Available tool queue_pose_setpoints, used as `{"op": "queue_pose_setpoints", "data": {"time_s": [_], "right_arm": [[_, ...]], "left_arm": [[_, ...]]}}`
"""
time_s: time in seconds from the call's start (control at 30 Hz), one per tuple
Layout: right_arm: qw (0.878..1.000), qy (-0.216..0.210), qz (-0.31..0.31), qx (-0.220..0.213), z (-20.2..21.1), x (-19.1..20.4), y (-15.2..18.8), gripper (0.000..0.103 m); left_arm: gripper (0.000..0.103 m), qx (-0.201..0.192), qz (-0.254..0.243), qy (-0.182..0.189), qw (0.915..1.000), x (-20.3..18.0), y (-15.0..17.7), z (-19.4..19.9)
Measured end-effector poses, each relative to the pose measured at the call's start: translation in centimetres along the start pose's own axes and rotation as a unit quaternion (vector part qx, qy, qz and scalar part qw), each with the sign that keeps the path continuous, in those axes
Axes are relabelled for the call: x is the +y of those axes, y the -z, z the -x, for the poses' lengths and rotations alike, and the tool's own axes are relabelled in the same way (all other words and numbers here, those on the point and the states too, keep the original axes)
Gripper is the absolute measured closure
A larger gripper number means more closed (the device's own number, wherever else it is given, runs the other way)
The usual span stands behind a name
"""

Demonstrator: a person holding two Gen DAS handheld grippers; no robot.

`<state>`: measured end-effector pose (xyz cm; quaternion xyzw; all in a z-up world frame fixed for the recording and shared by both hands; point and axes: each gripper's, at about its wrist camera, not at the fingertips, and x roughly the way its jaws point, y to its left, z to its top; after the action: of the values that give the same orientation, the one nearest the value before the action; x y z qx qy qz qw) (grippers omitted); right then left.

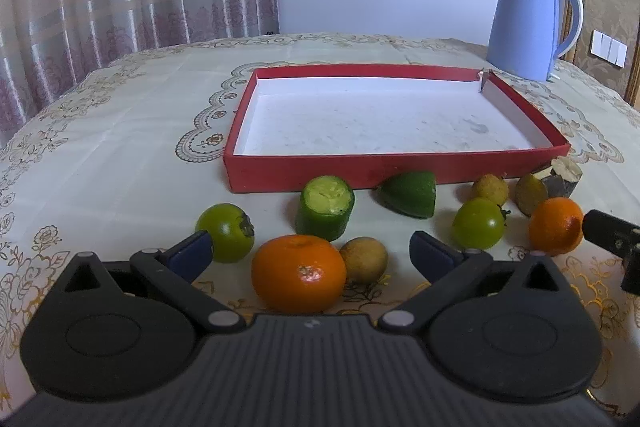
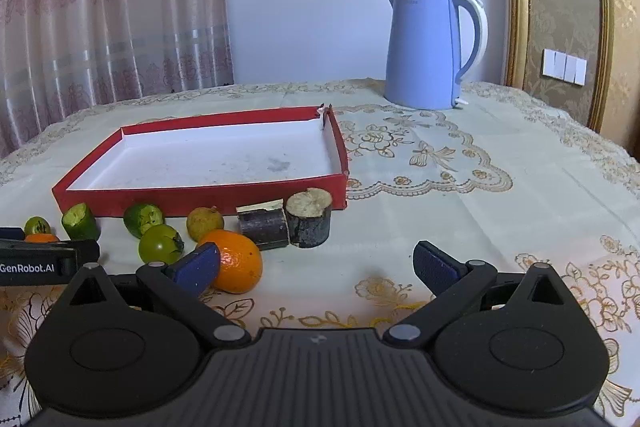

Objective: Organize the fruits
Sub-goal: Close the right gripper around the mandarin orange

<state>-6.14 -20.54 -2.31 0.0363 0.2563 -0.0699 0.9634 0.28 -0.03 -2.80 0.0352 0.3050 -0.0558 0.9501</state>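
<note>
A shallow red box (image 1: 304, 175) (image 2: 200, 197) with a white floor lies empty on the table. Fruit sits in a row before its near wall. My left gripper (image 1: 310, 253) is open, and an orange mandarin (image 1: 298, 273) and a brown longan (image 1: 364, 259) lie between its blue fingers. A green tomato (image 1: 226, 231) touches the left finger. Beyond lie two cut green pieces (image 1: 327, 207) (image 1: 410, 193), another green tomato (image 1: 478, 223) and a second mandarin (image 1: 556, 225) (image 2: 238, 261). My right gripper (image 2: 316, 265) is open over bare cloth, its left finger against that mandarin.
A blue electric kettle (image 1: 528, 23) (image 2: 430, 47) stands behind the box at the right. Two dark cut stem chunks (image 2: 310, 217) (image 2: 262, 225) rest at the box's near right corner. A curtain hangs at the left, and a gold-framed wall stands at the right.
</note>
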Motion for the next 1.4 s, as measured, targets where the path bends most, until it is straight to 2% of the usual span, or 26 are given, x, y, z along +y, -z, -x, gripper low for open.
{"op": "queue_pose_setpoints", "data": {"time_s": [0.2, 0.53, 0.67, 0.73, 0.8, 0.83, 0.9, 1.03, 1.2, 1.4], "right_arm": [[1.0, -0.025, 0.016, 0.003, -0.7, 1.2, -0.3, 0.0], [0.999, -0.034, 0.029, 0.023, -3.0, 2.4, -0.9, 0.0], [0.999, -0.033, 0.033, 0.028, -3.5, 2.8, -0.8, 0.004], [0.998, -0.032, 0.037, 0.029, -3.6, 2.9, -0.8, 0.007], [0.998, -0.032, 0.042, 0.033, -3.9, 3.1, -0.7, 0.023], [0.998, -0.043, 0.041, 0.036, -3.9, 3.1, -0.6, 0.027], [0.997, -0.062, 0.039, 0.039, -3.9, 3.3, -0.6, 0.043], [0.994, -0.078, 0.062, 0.04, -3.8, 4.4, -0.3, 0.058], [0.993, -0.076, 0.081, 0.033, -3.5, 5.2, 0.2, 0.06], [0.994, -0.082, 0.061, 0.035, -3.3, 4.4, 0.1, 0.06]], "left_arm": [[0.0, -0.002, -0.001, 0.004, 1.0, 0.0, 0.0, 0.0], [0.0, -0.004, -0.011, 0.006, 0.9999, -0.1, 0.1, 0.0], [0.0, -0.005, -0.01, 0.005, 0.9999, 0.0, 0.1, -0.1], [0.0, -0.007, -0.012, 0.005, 0.9999, -0.1, 0.1, -0.1], [0.0, -0.008, -0.015, 0.003, 0.9998, -0.2, 0.2, -0.1], [0.0, -0.009, -0.016, 0.003, 0.9998, -0.2, 0.2, -0.2], [0.0, -0.009, -0.016, 0.001, 0.9998, -0.2, 0.2, -0.2], [0.0, -0.008, -0.016, -0.001, 0.9998, 0.1, 0.3, -0.3], [0.0, -0.01, -0.016, -0.003, 0.9998, 0.3, 0.5, -0.5], [0.0, -0.015, -0.021, -0.006, 0.9996, 0.3, 0.7, -0.7]]}}
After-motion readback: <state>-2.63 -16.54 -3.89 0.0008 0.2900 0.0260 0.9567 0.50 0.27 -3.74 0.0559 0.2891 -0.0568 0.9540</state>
